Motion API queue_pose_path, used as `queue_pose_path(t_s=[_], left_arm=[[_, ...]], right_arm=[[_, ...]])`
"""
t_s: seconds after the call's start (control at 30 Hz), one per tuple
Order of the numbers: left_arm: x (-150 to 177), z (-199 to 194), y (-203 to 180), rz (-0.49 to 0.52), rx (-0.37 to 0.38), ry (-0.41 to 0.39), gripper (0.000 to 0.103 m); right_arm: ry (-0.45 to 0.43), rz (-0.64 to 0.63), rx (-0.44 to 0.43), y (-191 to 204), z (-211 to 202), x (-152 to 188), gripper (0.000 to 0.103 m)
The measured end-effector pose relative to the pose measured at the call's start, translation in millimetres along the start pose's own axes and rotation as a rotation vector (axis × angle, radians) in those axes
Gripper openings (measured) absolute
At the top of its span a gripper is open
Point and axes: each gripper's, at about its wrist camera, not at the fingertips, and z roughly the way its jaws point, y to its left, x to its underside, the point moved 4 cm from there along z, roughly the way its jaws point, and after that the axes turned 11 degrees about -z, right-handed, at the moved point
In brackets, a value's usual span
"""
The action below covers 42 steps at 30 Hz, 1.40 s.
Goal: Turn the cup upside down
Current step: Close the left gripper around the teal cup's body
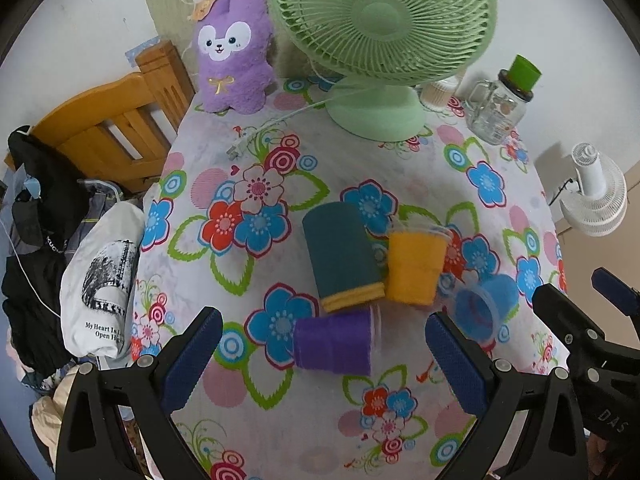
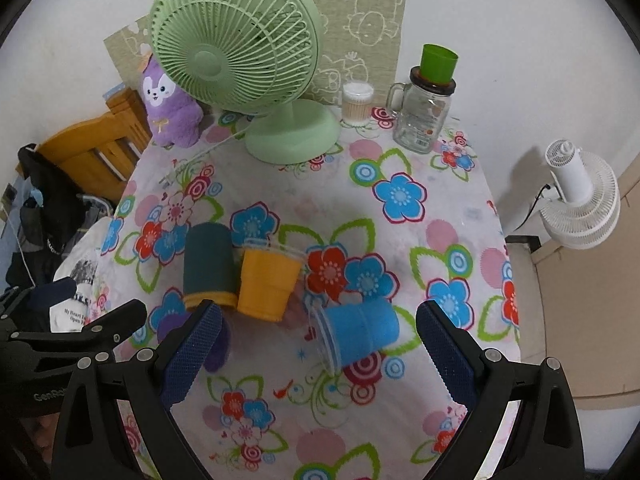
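We count four fuzzy cups on the floral tablecloth: teal cup, yellow cup, purple cup, blue cup, all on their sides mid-table. Left gripper and right gripper gape wide, empty.

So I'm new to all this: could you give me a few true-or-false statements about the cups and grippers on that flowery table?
1. The blue cup lies on its side. True.
2. The left gripper is clamped on the purple cup. False: its jaws are open, holding nothing.
3. The orange cup touches the dark teal cup. True.
4. The right gripper holds the blue cup. False: it is open, the cup lying between its fingers.
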Motion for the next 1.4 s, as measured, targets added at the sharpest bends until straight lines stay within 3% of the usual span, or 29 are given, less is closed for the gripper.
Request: queue_pose_path(t_s=[0.3,0.5,0.8,0.97,1.27,1.4], left_arm=[[-20,44,-2,0.020,-0.048,0.025,0.102],[-29,80,-1,-0.011,-0.030,0.085,0.102],[-31,128,-4,-0.074,-0.015,0.157,0.101],[-30,150,-8,-0.095,0.002,0.205,0.095],[-27,177,-15,-0.107,-0.029,0.245,0.093],[-28,176,-16,-0.111,-0.042,0.201,0.089]], right_arm=[[0.011,-0.037,0.033,5,32,-21,0.099],[0.035,-0.001,-0.039,8,59,-27,0.099],[0.085,0.004,-0.035,10,96,-27,0.099],[0.118,0.019,-0.034,4,112,-25,0.099],[0.162,0.017,-0.029,0,133,-18,0.099],[0.171,0.026,-0.032,-2,136,-16,0.099]])
